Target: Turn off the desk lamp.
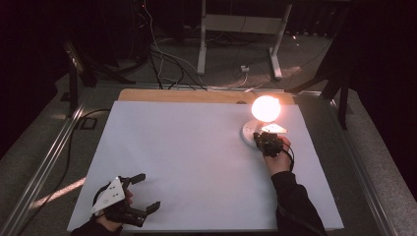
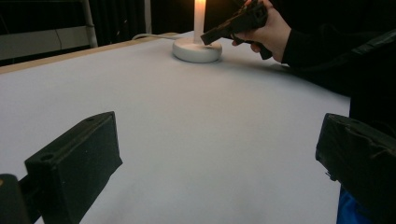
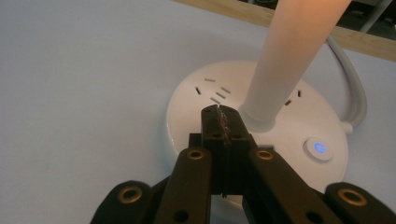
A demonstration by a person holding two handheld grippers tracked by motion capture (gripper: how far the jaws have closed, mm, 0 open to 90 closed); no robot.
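A white lamp stands lit at the back right of the table; its round base (image 1: pixel 247 133) carries a glowing globe (image 1: pixel 266 108) on a pale stem (image 3: pixel 292 56). The base (image 3: pixel 261 135) has socket slots and a blue-lit power button (image 3: pixel 319 148). My right gripper (image 1: pixel 260 137) is shut with nothing between its jaws, its tip (image 3: pixel 218 114) hovering over the base just beside the stem. The left gripper view catches the lamp base (image 2: pixel 196 49) and the right gripper (image 2: pixel 215 33) far off. My left gripper (image 1: pixel 147 192) rests open near the front left corner, jaws wide apart over bare table.
The table (image 1: pixel 187 162) is covered by a white sheet, with a wooden strip (image 1: pixel 187 95) along the far edge. The lamp's white cable (image 3: pixel 352 84) runs off behind the base. Beyond the table are floor cables and a white metal stand (image 1: pixel 238 29).
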